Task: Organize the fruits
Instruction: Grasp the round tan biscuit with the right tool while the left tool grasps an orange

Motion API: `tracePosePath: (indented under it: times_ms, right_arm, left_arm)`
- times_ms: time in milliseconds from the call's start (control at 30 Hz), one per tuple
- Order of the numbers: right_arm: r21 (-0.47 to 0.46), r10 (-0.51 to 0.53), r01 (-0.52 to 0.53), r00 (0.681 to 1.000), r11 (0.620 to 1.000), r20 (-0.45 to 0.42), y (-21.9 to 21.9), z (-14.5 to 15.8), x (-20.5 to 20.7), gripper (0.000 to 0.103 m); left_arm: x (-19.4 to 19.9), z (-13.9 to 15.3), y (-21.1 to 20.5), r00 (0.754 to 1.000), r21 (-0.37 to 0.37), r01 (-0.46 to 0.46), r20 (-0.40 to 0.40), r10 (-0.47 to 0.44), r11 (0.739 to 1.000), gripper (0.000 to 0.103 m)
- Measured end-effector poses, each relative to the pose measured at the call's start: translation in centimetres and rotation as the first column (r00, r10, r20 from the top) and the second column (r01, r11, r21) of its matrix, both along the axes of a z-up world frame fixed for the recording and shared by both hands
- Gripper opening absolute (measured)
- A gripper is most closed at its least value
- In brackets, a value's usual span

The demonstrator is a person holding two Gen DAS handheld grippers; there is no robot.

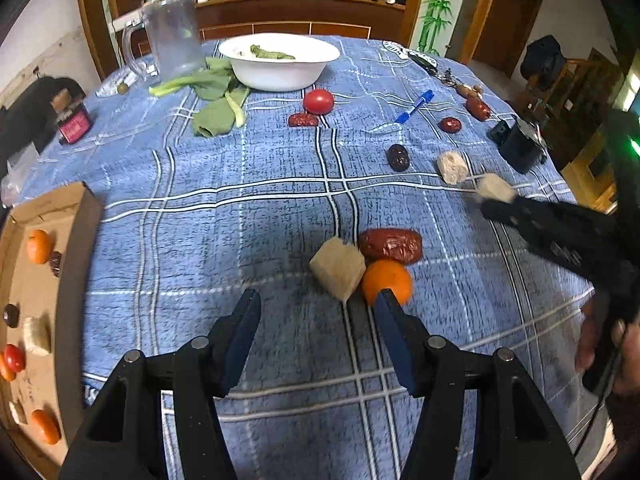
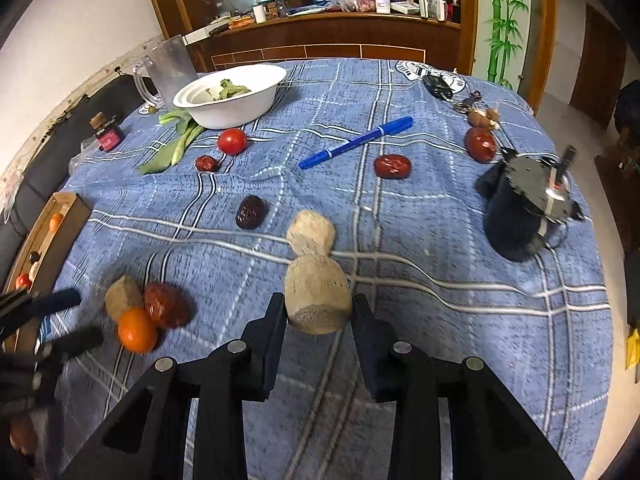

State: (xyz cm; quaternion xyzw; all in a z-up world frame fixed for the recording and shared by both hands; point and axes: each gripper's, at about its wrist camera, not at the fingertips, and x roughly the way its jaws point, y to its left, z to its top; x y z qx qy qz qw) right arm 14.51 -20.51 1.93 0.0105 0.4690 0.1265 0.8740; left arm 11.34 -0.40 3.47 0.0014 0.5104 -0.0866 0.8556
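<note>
Right gripper (image 2: 319, 312): jaws clamped on a beige fibrous chunk (image 2: 318, 298), one finger pressed against each side, chunk upright between the pads. The left wrist view shows the same grip from the side, chunk at the fingertips above the cloth (that part is blurred).

Left gripper (image 1: 316, 306): jaws apart, nothing between the pads. Right finger tip (image 1: 386, 300) sits in front of a small orange (image 1: 387, 280); whether it touches I can't tell. Orange, a beige cube (image 1: 338, 270) and a big red date (image 1: 391, 245) are bunched together, touching, just ahead of the fingers.

Further out on the blue plaid tablecloth (image 1: 260, 208):
- second beige chunk (image 2: 311, 233) just behind the gripped one
- dark date (image 2: 251, 211) to its left
- red date (image 2: 393, 166) near a blue pen (image 2: 356, 142)
- another red date (image 2: 480, 144) by the right edge, next to a black device (image 2: 524, 212)
- tomato (image 2: 232, 141) with a small date (image 2: 207, 163) just beside it
- white bowl (image 2: 260, 100) with greens in it, leafy vegetable (image 2: 176, 148) lying against its base, clear jug (image 2: 170, 66) behind

Cardboard tray (image 1: 74, 240) at the table's left edge already holds sorted items: oranges, a tomato, dark dates, beige pieces (lying apart, one layer).
</note>
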Motion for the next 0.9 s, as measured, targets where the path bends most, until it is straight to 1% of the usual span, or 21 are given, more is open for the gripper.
tracePosePath:
  times_ms: [33, 67, 100, 200, 267, 333, 400, 467, 533, 600, 633, 733, 900]
  right_arm:
    - [0.005, -0.005, 0.005, 1.000, 1.000, -0.004, -0.5, 0.0, -0.3, 0.035]
    - [0.011, -0.012, 0.012, 1.000, 1.000, -0.010, -0.9, 0.0, -0.5, 0.035]
    - [0.021, -0.019, 0.020, 1.000, 1.000, -0.018, -1.4, -0.1, -0.7, 0.035]
    - [0.049, -0.036, 0.037, 0.999, 0.998, -0.022, -2.3, -0.1, -1.0, 0.035]
    - [0.051, -0.041, 0.042, 0.999, 0.998, -0.020, -2.6, 0.0, -1.0, 0.035]
    - [0.054, -0.042, 0.042, 0.999, 0.998, -0.017, -2.7, 0.0, -1.1, 0.035]
    - [0.058, -0.040, 0.041, 0.999, 0.997, -0.018, -2.8, 0.0, -1.2, 0.035]
    - [0.062, -0.037, 0.038, 0.999, 0.997, -0.020, -2.7, 0.0, -1.3, 0.035]
    - [0.063, -0.033, 0.034, 0.999, 0.997, -0.011, -2.7, 0.2, -1.5, 0.035]
    - [0.050, -0.025, 0.025, 1.000, 0.998, -0.002, -2.5, 0.4, -1.5, 0.035]
    - [0.052, -0.026, 0.026, 1.000, 0.998, -0.003, -2.5, 0.3, -1.5, 0.035]
    - [0.059, -0.020, 0.020, 1.000, 0.998, -0.001, -2.3, 0.4, -1.4, 0.035]
    - [0.005, -0.004, 0.004, 1.000, 1.000, -0.021, -1.6, -0.1, -0.6, 0.038]
  left_arm:
    - [0.2, -0.3, 0.0, 1.000, -0.035, 0.000, -0.029, -0.001, 0.999, 0.058]
    - [0.0, -0.4, -0.2, 0.999, -0.063, 0.007, -0.039, -0.010, 0.998, 0.058]
    - [-0.2, -0.4, -0.4, 0.999, -0.075, 0.013, -0.039, -0.016, 0.997, 0.058]
    - [-0.7, -0.6, -1.9, 0.999, -0.065, 0.033, -0.022, -0.035, 0.997, 0.058]
    - [-0.3, -1.2, -2.6, 1.000, -0.056, 0.014, -0.026, -0.016, 0.998, 0.058]
    - [0.2, -1.7, -2.8, 0.999, -0.084, -0.013, -0.046, 0.009, 0.996, 0.058]
    - [0.6, -2.0, -2.8, 0.999, -0.093, -0.036, -0.044, 0.032, 0.995, 0.057]
    - [0.7, -2.2, -2.7, 0.997, -0.093, -0.070, -0.041, 0.066, 0.993, 0.049]
    - [0.6, -2.2, -2.5, 0.997, -0.105, -0.071, -0.027, 0.068, 0.992, 0.043]
    - [0.4, -2.2, -2.4, 0.997, -0.084, -0.070, -0.017, 0.069, 0.994, 0.035]
    - [0.3, -2.2, -2.4, 0.997, -0.072, -0.070, -0.016, 0.069, 0.995, 0.025]
    - [0.2, -2.2, -1.7, 0.997, -0.109, -0.072, -0.036, 0.069, 0.991, 0.025]
    - [-0.2, -2.1, -1.6, 0.996, -0.123, -0.077, -0.046, 0.072, 0.989, 0.027]
